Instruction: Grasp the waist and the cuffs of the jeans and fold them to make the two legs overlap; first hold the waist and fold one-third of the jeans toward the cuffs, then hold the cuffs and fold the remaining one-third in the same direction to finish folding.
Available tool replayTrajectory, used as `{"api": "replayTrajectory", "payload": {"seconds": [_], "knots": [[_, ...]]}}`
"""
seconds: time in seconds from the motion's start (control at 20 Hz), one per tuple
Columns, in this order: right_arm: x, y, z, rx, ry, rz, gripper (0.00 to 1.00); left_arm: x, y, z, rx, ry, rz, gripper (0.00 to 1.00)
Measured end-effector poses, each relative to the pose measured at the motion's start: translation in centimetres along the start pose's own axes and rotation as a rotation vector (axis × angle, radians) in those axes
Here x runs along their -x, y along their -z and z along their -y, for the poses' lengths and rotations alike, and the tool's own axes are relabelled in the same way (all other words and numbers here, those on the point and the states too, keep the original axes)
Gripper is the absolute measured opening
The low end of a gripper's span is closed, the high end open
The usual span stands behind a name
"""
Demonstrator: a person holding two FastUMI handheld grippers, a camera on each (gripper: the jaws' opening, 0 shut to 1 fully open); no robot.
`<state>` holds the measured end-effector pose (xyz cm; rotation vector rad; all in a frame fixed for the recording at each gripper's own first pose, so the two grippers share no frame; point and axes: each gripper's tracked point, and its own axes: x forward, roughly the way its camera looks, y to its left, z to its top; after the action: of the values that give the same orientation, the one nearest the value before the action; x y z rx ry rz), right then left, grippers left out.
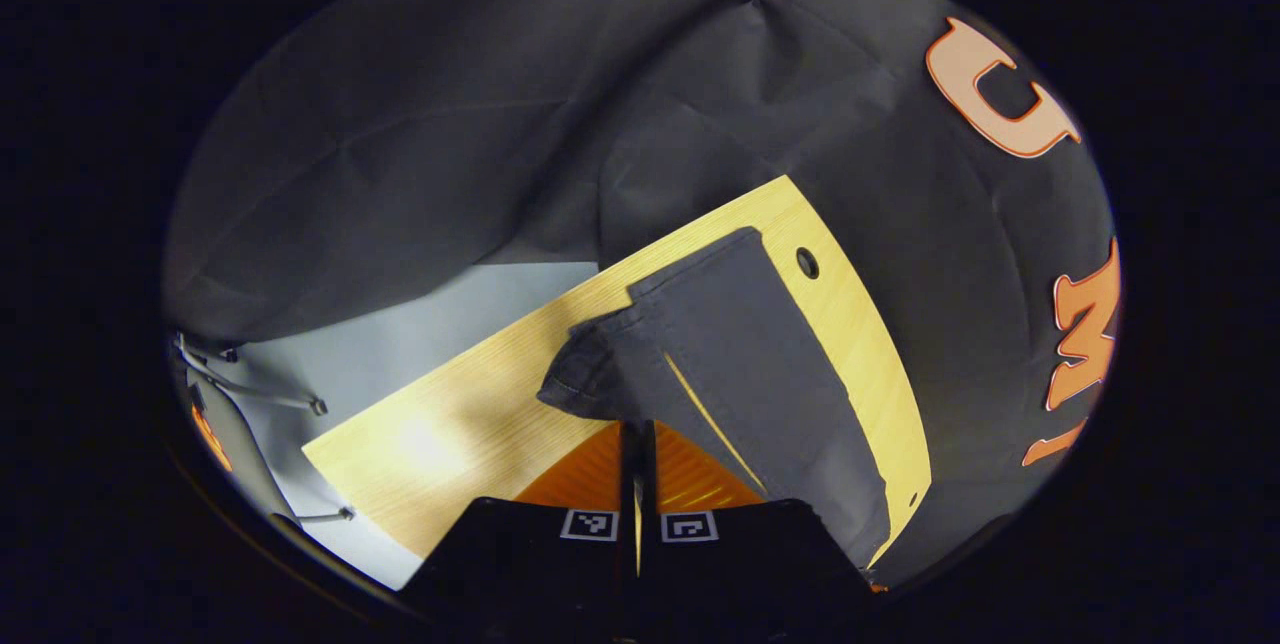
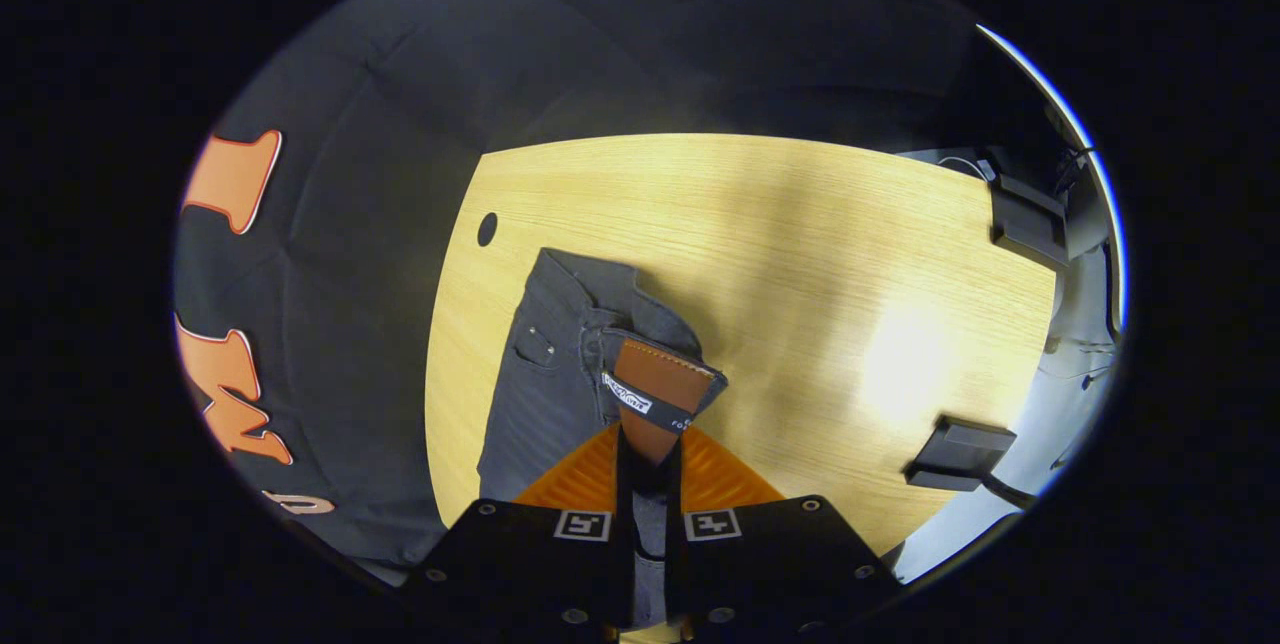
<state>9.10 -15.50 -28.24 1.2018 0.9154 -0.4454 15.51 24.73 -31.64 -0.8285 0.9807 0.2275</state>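
Dark grey jeans [image 1: 740, 354] lie lengthwise on the wooden table [image 1: 450, 424], one leg over the other. In the left gripper view the cuff end [image 1: 590, 374] is bunched and raised a little, and my left gripper [image 1: 637, 429] is shut on it. In the right gripper view the waist end with its brown leather patch [image 2: 655, 389] is lifted off the table [image 2: 800, 254]. My right gripper [image 2: 648, 454] is shut on that waistband, cloth running down between the fingers. The rest of the jeans [image 2: 540, 394] lies flat to the left, near the table's edge.
A round cable hole [image 1: 807, 263] [image 2: 487, 229] sits in the table beside the jeans. Two black boxes [image 2: 1025, 214] [image 2: 960, 454] stand at the table's right side. Grey cables [image 1: 260, 389] hang past the table's far end. Black cloth wall surrounds the table.
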Motion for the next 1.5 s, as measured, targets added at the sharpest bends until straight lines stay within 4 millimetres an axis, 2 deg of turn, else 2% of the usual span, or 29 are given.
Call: {"api": "replayTrajectory", "payload": {"seconds": [0.1, 0.4, 0.5, 0.7, 0.85, 1.05, 1.25, 1.5], "knots": [[0.4, -0.1, -1.5, -0.009, 0.000, 0.004, 0.13, -1.4, -1.6, 1.9, -0.028, 0.019, -0.002, 0.01], [0.6, 0.0, -5.5, -0.063, 0.014, 0.018, 0.12, -5.8, -5.5, 5.4, -0.104, 0.047, -0.048, 0.01], [0.8, 0.0, -6.5, -0.079, 0.024, 0.020, 0.12, -7.5, -6.2, 6.6, -0.129, 0.046, -0.071, 0.01], [0.2, -0.2, -7.7, -0.102, 0.066, 0.002, 0.12, -9.5, -8.3, 8.5, -0.131, 0.047, -0.070, 0.01], [-1.8, -0.8, -8.5, -0.122, 0.093, -0.039, 0.12, -11.4, -9.5, 9.3, -0.127, 0.020, -0.065, 0.01], [-5.8, -1.8, -9.7, -0.160, 0.106, -0.089, 0.13, -13.1, -11.2, 10.9, -0.136, -0.028, -0.038, 0.01], [-9.5, -2.3, -10.7, -0.172, 0.122, -0.141, 0.13, -15.2, -11.2, 11.2, -0.169, -0.098, -0.038, 0.01], [-12.4, -2.4, -11.4, -0.250, 0.126, -0.205, 0.13, -16.3, -11.0, 11.3, -0.128, -0.124, -0.040, 0.01]]}}
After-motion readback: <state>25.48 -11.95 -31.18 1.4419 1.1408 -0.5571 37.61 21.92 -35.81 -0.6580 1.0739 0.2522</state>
